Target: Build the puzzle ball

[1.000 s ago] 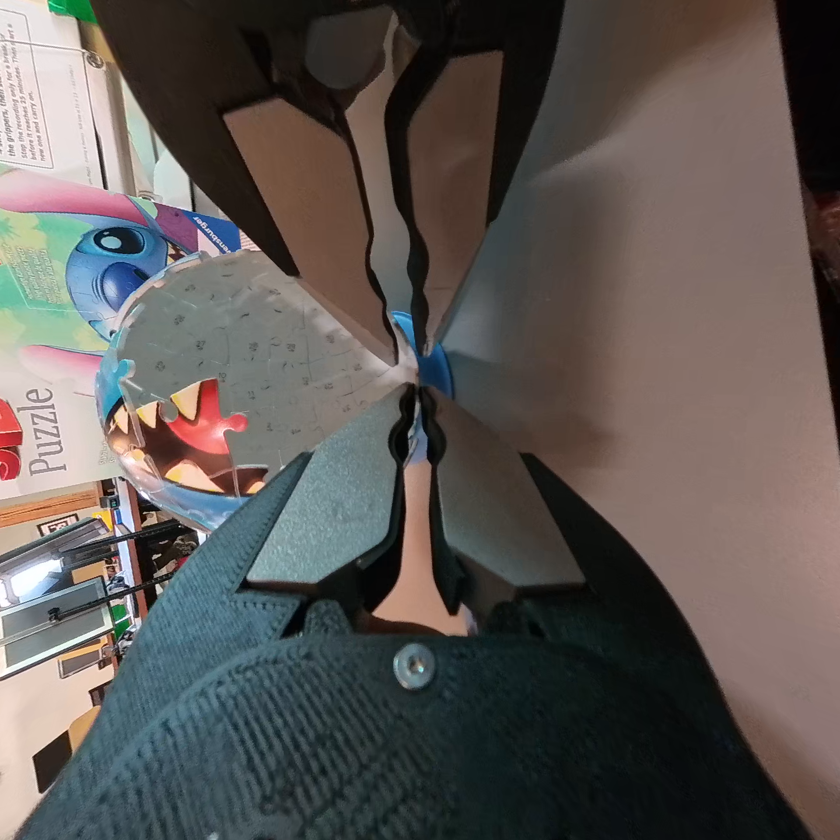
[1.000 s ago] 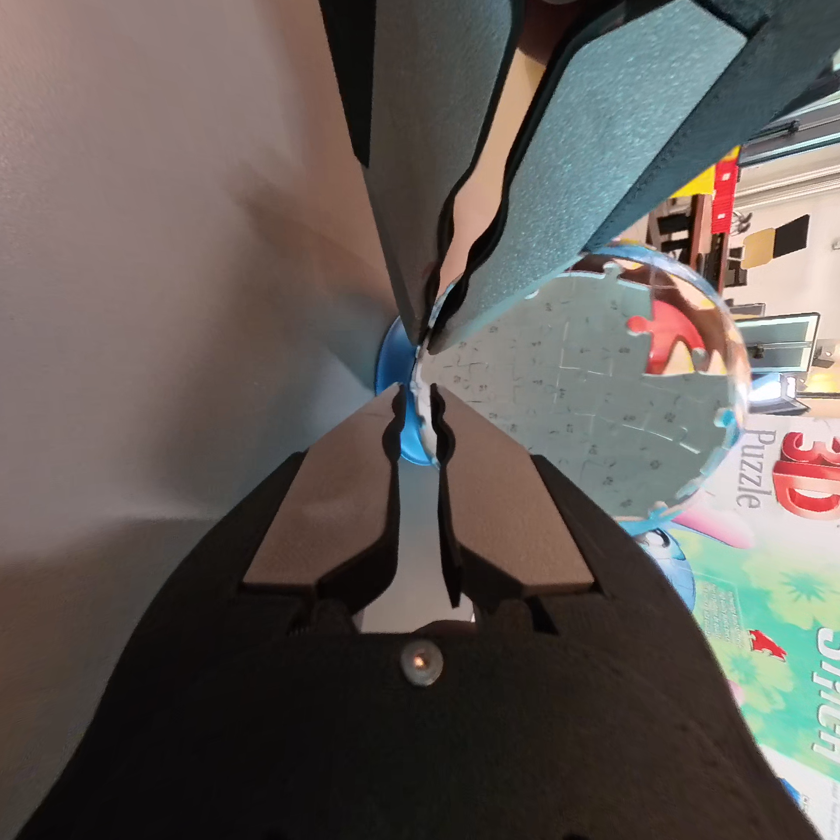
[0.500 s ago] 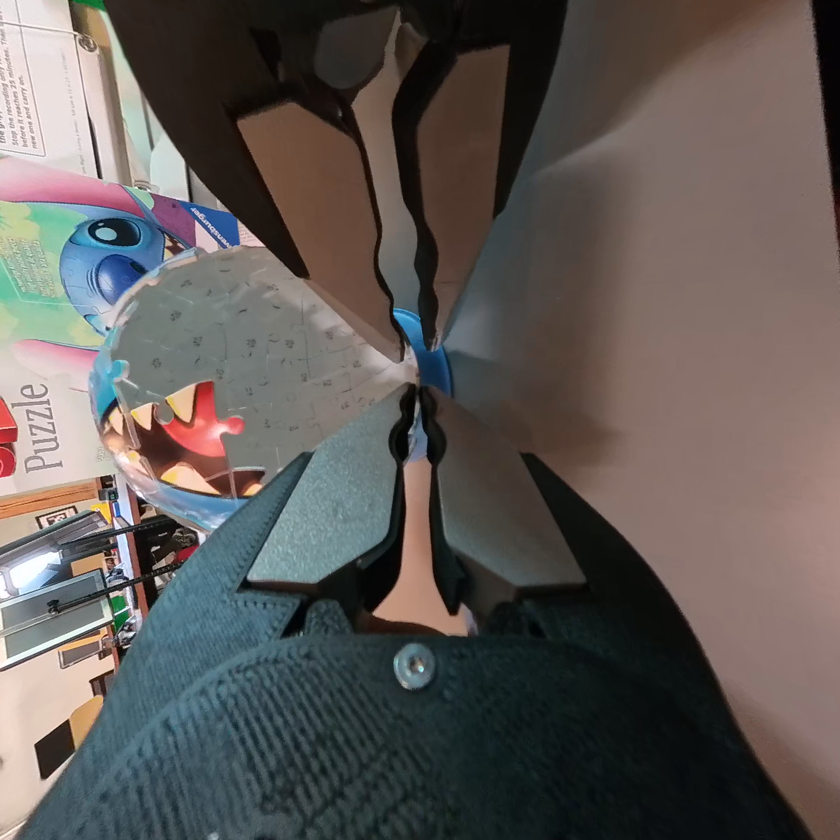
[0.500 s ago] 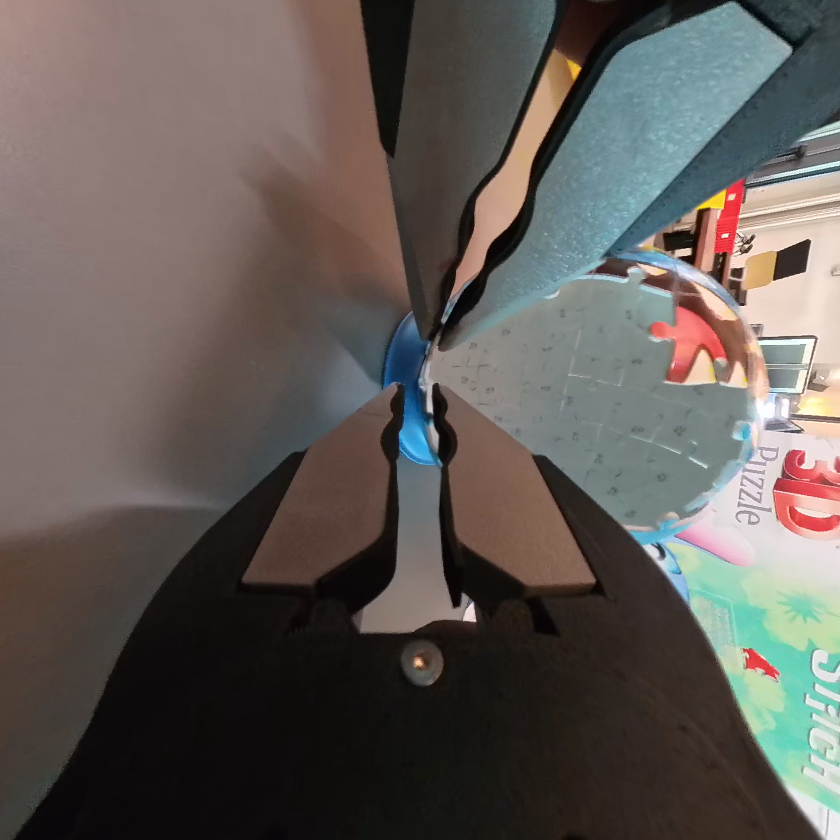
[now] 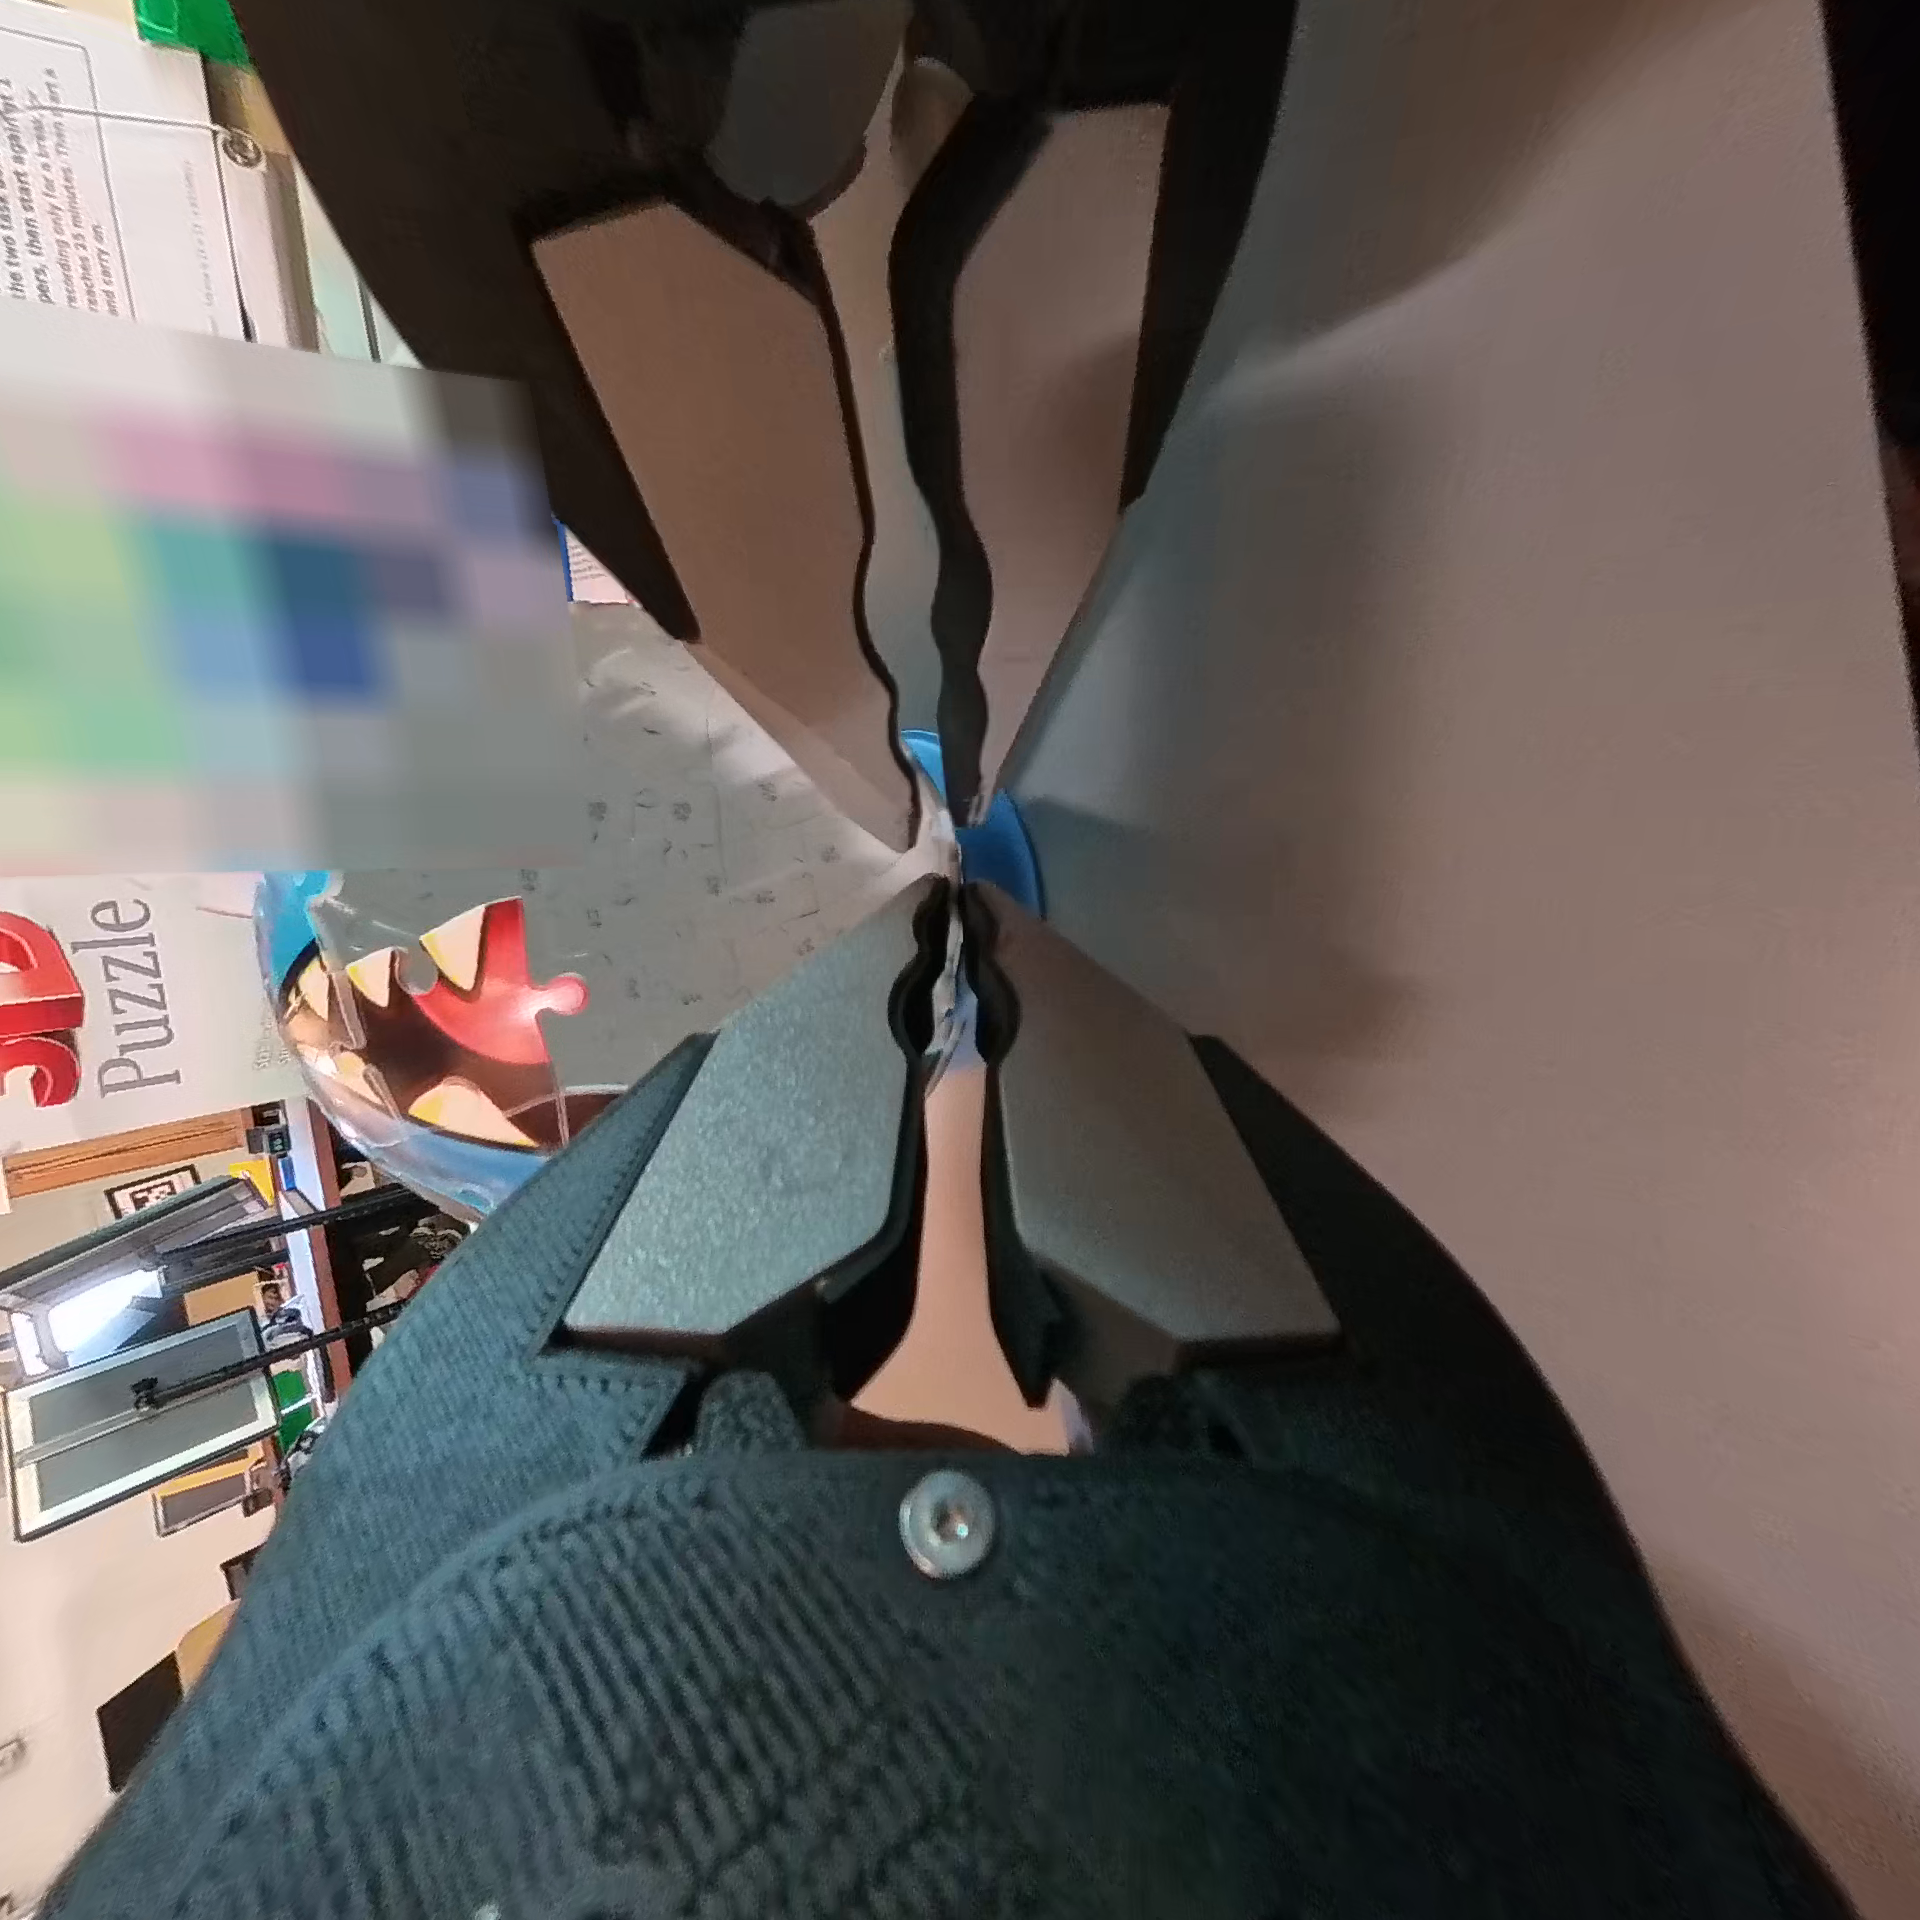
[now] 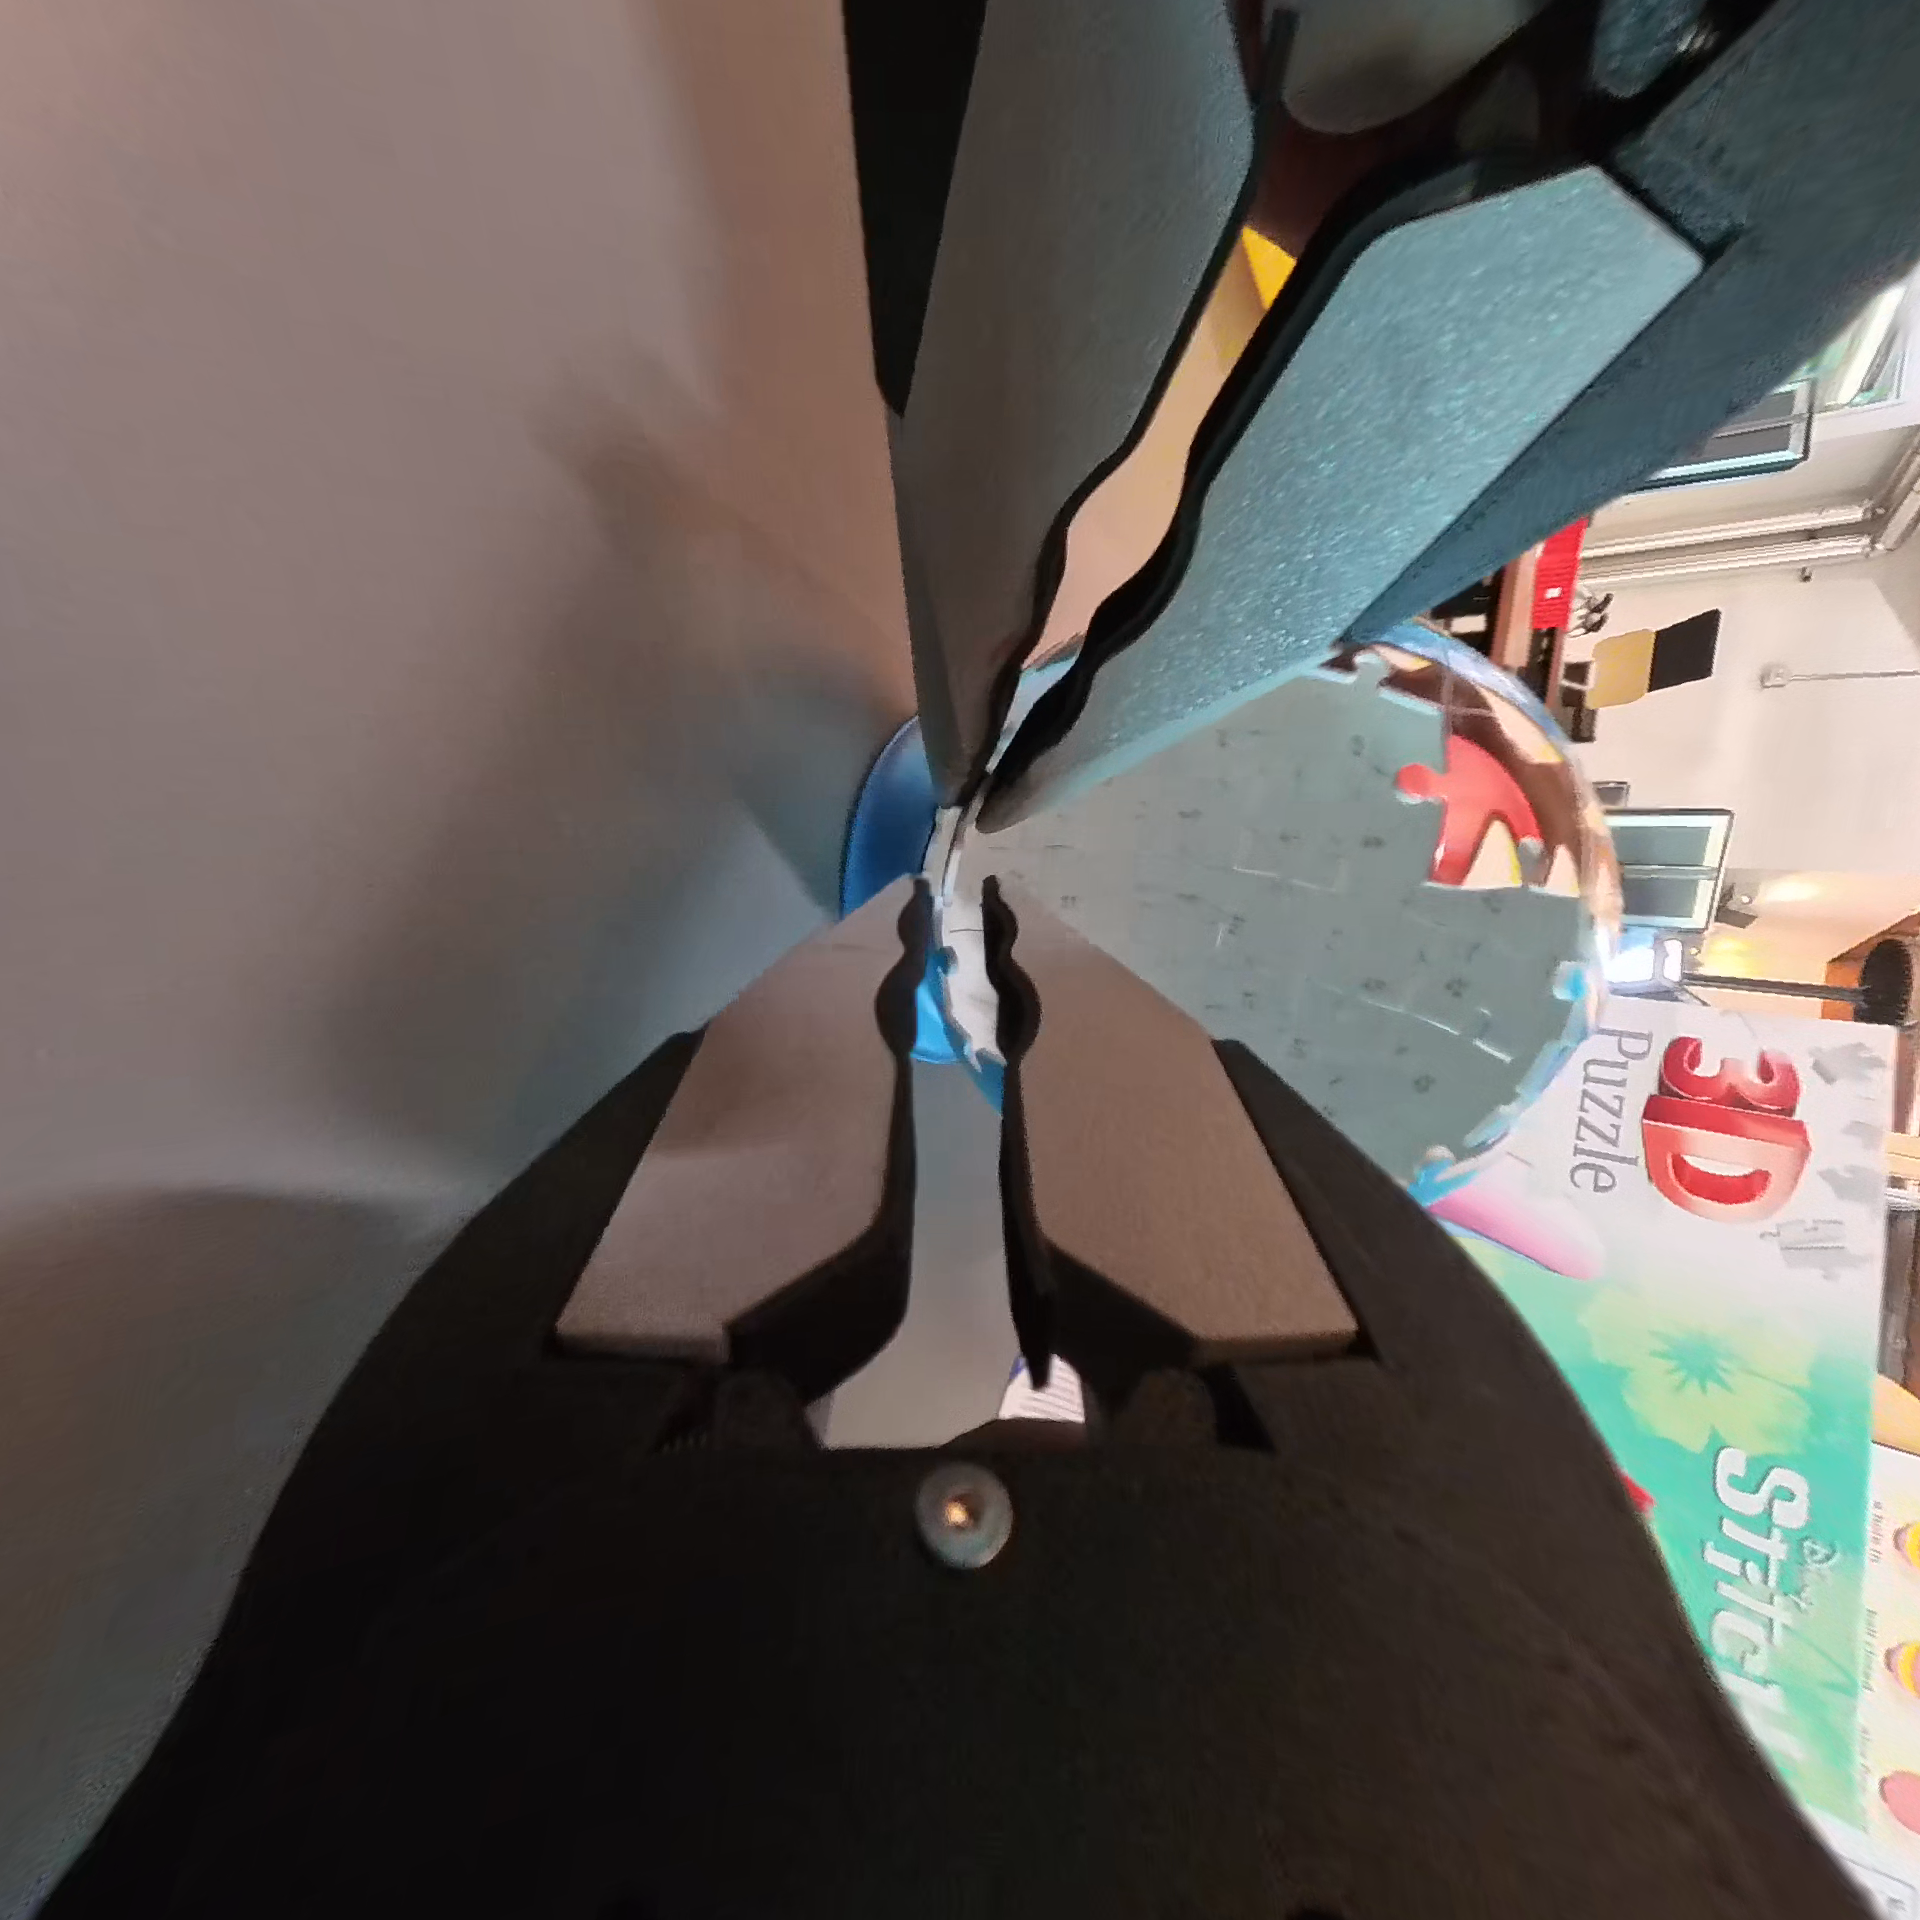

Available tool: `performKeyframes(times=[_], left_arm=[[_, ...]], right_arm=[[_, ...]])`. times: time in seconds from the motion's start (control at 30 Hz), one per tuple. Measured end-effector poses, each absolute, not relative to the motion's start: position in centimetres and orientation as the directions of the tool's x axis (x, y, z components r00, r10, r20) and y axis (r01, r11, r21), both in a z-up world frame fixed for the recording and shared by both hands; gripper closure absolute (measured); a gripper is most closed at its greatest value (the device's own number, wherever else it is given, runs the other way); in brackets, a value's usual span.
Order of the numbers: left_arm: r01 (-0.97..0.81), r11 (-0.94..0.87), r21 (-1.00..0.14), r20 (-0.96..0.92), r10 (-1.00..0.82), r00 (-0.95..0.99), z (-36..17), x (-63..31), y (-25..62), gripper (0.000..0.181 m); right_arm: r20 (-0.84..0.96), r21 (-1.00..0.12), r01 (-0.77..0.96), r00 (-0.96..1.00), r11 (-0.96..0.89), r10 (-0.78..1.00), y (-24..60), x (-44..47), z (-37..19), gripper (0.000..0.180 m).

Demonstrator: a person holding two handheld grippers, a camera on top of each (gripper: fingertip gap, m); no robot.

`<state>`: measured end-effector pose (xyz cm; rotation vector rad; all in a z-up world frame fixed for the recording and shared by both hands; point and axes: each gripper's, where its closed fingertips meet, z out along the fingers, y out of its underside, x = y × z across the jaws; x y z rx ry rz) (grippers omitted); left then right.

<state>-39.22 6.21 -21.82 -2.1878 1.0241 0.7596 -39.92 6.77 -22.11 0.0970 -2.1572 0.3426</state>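
left wrist view: the left gripper (image 5: 956,904) is seen pinched onto the edge of the puzzle ball (image 5: 665,894), a half-built shell whose grey inner face is turned to the camera. the right gripper (image 5: 935,758) is met tip to tip from above. right wrist view: the right gripper (image 6: 951,914) is clamped on the same rim of the puzzle ball (image 6: 1299,914), with the left gripper (image 6: 982,800) opposite. a blue stand (image 6: 883,821) is glimpsed behind the tips, and a puzzle box (image 6: 1714,1299) stands beyond.
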Motion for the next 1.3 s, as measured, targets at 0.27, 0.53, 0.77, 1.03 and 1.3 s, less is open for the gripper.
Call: performKeyframes(times=[0.27, 0.53, 0.77, 1.03, 1.3], left_arm=[[-0.797, -0.53, -0.29, -0.704, -0.446, 0.553, -21.73, -39.21, 6.27, 0.181], [-0.8, -0.515, -0.306, -0.714, -0.432, 0.551, -21.44, -39.09, 6.41, 0.176], [-0.805, -0.51, -0.304, -0.722, -0.428, 0.544, -21.19, -39.06, 6.42, 0.173], [-0.809, -0.505, -0.301, -0.731, -0.423, 0.536, -21.07, -38.86, 6.64, 0.171], [-0.799, -0.529, -0.287, -0.736, -0.412, 0.537, -21.17, -39.14, 6.85, 0.181]], right_arm=[[0.823, -0.201, -0.205, -0.566, 0.958, 0.051, 6.57, -39.71, -22.05, 0.18], [0.815, -0.211, -0.182, -0.575, 0.96, 0.07, 6.72, -39.7, -21.8, 0.18], [0.801, -0.225, -0.164, -0.592, 0.96, 0.087, 6.77, -39.73, -21.95, 0.18], [0.795, -0.228, -0.135, -0.597, 0.964, 0.104, 7.06, -39.73, -21.89, 0.18], [0.802, -0.227, -0.126, -0.586, 0.966, 0.112, 7.23, -39.83, -21.68, 0.18]])
